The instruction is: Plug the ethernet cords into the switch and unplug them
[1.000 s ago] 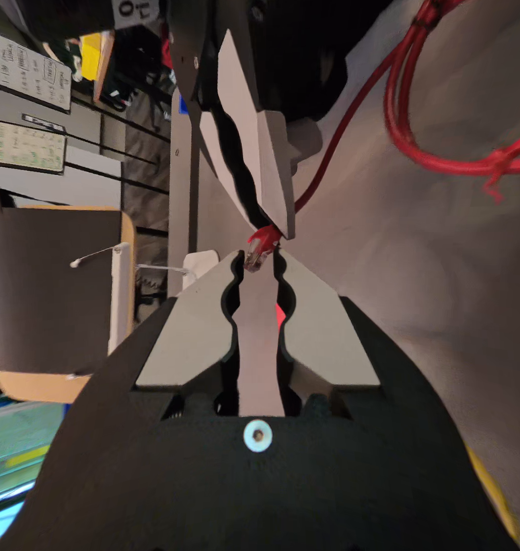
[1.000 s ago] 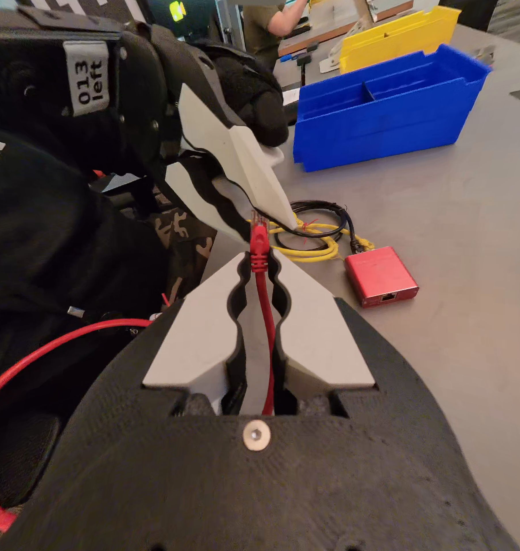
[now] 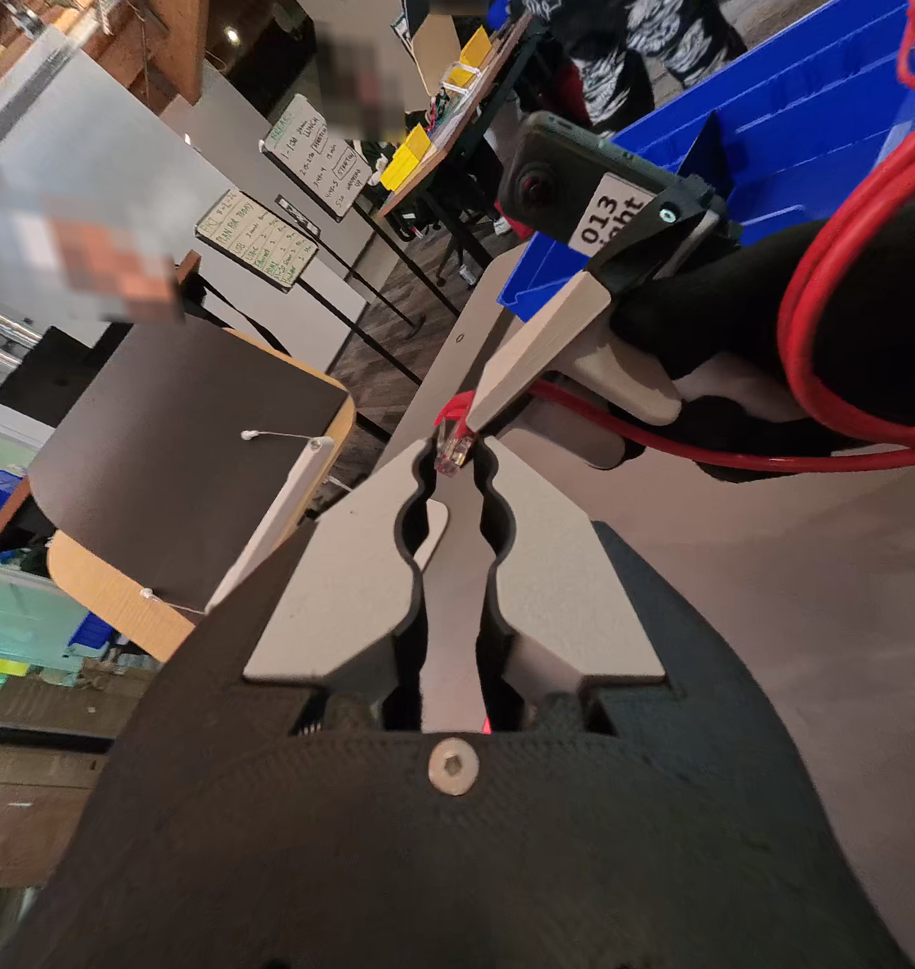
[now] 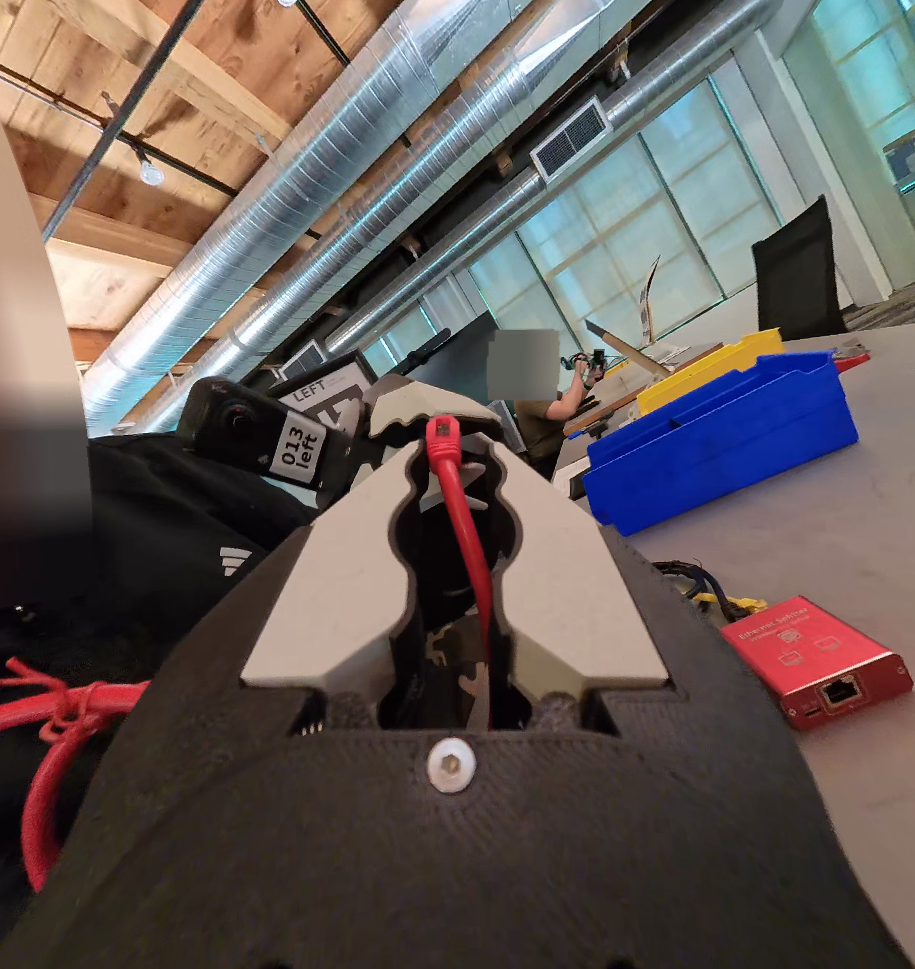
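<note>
A red ethernet cord (image 4: 463, 529) ends in a red boot with a clear plug (image 3: 452, 453), held in the air between both grippers. My right gripper (image 4: 454, 445) is shut on the cord at its boot. It also shows in the left wrist view (image 3: 473, 422), coming in from the right. My left gripper (image 3: 454, 445) closes its tips on the clear plug end, facing the right gripper (image 4: 434, 406). The red switch (image 4: 811, 660) lies on the grey table (image 4: 838, 524) to the right, one front port facing me. The rest of the cord hangs coiled (image 3: 838, 314).
Yellow and black cords (image 4: 707, 592) lie behind the switch. A blue bin (image 4: 733, 456) and a yellow bin (image 4: 707, 362) stand farther back on the table. A person (image 4: 549, 414) works at a far desk. A dark side table (image 3: 182, 445) stands left of the table edge. My two grippers' fingertips are within a few centimetres of each other. The red switch (image 4: 811, 660) is about equally far from each gripper, around 20 cm.
Both grippers have tilted and turned together with the plug between them. The right gripper now comes in from the right instead of from above. The switch now sits lower right in the right wrist view.
</note>
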Demonstrator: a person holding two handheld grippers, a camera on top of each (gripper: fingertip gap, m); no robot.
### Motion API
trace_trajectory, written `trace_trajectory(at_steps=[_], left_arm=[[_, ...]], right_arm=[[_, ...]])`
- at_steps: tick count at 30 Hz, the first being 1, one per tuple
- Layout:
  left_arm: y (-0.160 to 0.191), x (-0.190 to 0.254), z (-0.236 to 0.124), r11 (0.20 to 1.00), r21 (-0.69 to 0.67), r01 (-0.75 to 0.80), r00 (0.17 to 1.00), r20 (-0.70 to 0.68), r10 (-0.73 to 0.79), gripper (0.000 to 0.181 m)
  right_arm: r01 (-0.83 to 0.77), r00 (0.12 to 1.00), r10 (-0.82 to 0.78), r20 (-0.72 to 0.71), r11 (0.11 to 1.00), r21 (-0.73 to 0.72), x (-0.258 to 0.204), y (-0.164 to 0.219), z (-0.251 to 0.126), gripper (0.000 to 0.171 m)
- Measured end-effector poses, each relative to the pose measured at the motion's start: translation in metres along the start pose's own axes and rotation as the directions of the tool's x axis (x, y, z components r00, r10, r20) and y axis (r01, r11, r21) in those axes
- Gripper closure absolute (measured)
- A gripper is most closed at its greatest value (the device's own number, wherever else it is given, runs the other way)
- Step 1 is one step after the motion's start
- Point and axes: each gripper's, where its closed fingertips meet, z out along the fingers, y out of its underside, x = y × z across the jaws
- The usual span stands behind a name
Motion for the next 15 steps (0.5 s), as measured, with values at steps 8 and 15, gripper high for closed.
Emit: trace_trajectory(at_steps=[8,15], left_arm=[[0.0,0.0,0.001,0.999,0.031,0.041,0.999,-0.008,-0.041,0.161],[0.004,-0.002,0.0,1.0,-0.002,-0.022,1.0,0.002,0.022,0.163]], right_arm=[[0.065,0.996,-0.068,-0.049,0.995,-0.07,0.004,0.002,-0.003,0.162],[0.018,0.999,-0.02,-0.04,0.999,-0.043,0.007,0.002,0.0,0.161]])
